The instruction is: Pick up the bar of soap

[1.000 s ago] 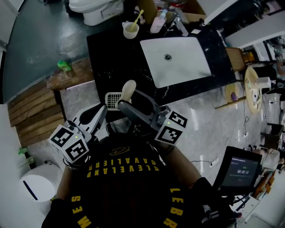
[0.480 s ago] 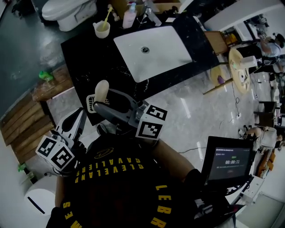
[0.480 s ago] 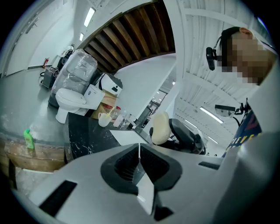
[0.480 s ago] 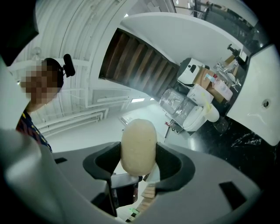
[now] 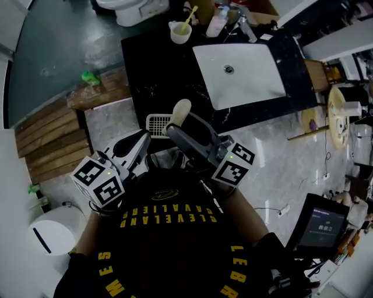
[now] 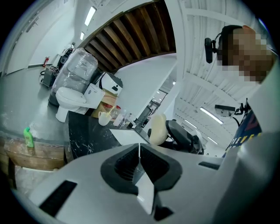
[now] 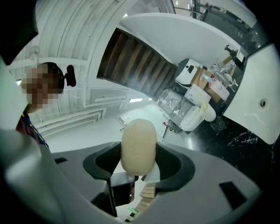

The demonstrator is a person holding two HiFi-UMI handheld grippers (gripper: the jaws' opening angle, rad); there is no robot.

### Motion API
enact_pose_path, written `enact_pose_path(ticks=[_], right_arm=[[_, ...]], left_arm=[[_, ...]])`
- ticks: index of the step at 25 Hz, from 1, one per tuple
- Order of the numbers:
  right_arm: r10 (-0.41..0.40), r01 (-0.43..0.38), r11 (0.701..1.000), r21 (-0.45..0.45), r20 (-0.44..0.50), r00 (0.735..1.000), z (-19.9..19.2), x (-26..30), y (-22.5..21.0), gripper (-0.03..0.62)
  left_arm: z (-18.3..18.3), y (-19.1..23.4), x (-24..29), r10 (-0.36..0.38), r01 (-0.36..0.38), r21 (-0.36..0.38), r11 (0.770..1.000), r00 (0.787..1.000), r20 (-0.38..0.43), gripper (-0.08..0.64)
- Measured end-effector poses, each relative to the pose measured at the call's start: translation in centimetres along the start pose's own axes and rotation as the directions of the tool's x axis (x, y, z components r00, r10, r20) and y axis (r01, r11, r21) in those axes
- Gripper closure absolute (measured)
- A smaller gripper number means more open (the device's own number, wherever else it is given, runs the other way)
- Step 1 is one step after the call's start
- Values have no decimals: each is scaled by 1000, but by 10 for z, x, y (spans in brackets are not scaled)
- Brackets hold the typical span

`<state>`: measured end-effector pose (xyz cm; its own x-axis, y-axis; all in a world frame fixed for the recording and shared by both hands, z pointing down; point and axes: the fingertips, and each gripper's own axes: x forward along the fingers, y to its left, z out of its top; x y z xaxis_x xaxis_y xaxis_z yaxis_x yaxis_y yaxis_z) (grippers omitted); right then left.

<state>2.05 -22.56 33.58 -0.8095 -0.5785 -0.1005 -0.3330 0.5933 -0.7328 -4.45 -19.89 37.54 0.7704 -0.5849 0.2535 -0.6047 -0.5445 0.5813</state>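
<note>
The cream oval bar of soap point(image 5: 179, 110) point(image 7: 138, 145) is clamped between the jaws of my right gripper point(image 5: 175, 124) point(image 7: 138, 162), held up above the near edge of the black counter point(image 5: 157, 75). The soap point(image 6: 157, 129) also shows in the left gripper view, standing on end in the right gripper's dark jaws. My left gripper point(image 5: 141, 139) point(image 6: 139, 162) hangs beside it, lower and to the left, with its jaws pressed together and nothing between them. A white slatted soap dish point(image 5: 156, 124) lies on the counter edge just left of the soap.
A white sink basin point(image 5: 239, 73) is set into the counter, with a tap point(image 5: 242, 26), a cup holding a toothbrush point(image 5: 180, 30) and a pink bottle point(image 5: 217, 24) behind it. A toilet point(image 5: 131, 9) stands beyond; wooden slats point(image 5: 52, 131) and a green bottle point(image 5: 89, 77) are to the left.
The head view has swung, so the counter and sink shifted across the frame. The right gripper keeps the soap raised over the counter edge. The left gripper stays shut beside it.
</note>
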Motion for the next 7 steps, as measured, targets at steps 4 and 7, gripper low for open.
enact_pose_path(ticks=[4,7], right_arm=[[-5,5,1000,-1,-8,1000,-2,0,-3,327],[-12,12,1000,-6,-9,1000,-2,-1,-4,327]], left_arm=[[-1,1,-1,2,-2,0,1000,1000,5,545],[-2,1,-2,8,-8,-9,1000,1000,9,546]])
